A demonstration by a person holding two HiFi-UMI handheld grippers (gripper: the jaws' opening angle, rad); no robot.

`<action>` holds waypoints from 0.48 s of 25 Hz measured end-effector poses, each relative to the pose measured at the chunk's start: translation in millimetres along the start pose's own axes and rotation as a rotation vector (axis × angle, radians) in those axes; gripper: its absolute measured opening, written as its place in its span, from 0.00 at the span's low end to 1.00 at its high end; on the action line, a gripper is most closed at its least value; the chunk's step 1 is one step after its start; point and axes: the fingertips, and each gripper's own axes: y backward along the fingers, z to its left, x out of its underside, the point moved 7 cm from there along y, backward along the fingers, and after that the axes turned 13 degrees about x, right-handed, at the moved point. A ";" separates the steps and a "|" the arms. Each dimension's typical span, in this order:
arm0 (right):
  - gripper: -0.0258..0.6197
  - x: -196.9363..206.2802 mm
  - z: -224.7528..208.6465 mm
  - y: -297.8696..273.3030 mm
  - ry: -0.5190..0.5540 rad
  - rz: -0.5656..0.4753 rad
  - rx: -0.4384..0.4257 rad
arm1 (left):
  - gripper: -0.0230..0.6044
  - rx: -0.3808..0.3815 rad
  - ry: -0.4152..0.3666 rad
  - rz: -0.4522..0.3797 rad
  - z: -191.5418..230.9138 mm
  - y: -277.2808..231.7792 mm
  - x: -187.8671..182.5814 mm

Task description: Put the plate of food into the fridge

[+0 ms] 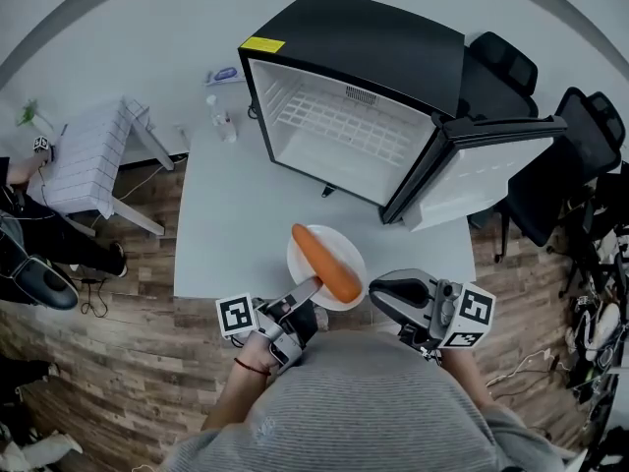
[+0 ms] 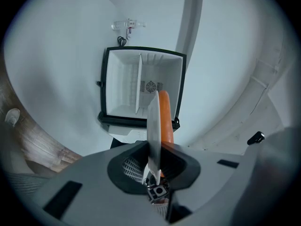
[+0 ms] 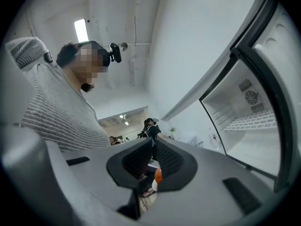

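A white plate [image 1: 346, 248] carrying a long orange sausage-like food [image 1: 324, 262] hangs over the near edge of the white table [image 1: 236, 234]. My left gripper [image 1: 310, 289] is shut on the plate's near-left rim. In the left gripper view the plate [image 2: 153, 121] stands edge-on between the pads, with the orange food [image 2: 164, 117] on its right. My right gripper [image 1: 375, 288] sits at the plate's right rim, its jaws [image 3: 153, 147] shut to a slit. I cannot tell if it touches the plate. The black fridge [image 1: 344, 136] stands open ahead, its white inside [image 2: 141, 86] bare.
The fridge door [image 1: 472, 175] swings out to the right. Small bottles [image 1: 221, 121] stand at the table's far left. Black office chairs [image 1: 580, 155] crowd the right side. A white slatted rack [image 1: 88, 160] stands on the wooden floor at the left.
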 end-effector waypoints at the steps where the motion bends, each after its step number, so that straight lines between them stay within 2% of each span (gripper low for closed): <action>1: 0.07 1.0 -1.3 -6.9 0.001 0.000 0.000 | 0.12 -0.001 0.001 0.003 0.2 0.7 -7.5; 7: 0.07 2.6 -5.4 -37.8 0.012 0.011 0.011 | 0.12 -0.011 0.014 0.024 -0.2 1.7 -41.6; 12: 0.07 2.4 -9.7 -44.4 0.003 0.013 0.022 | 0.12 -0.018 0.020 0.046 -0.5 -2.5 -55.0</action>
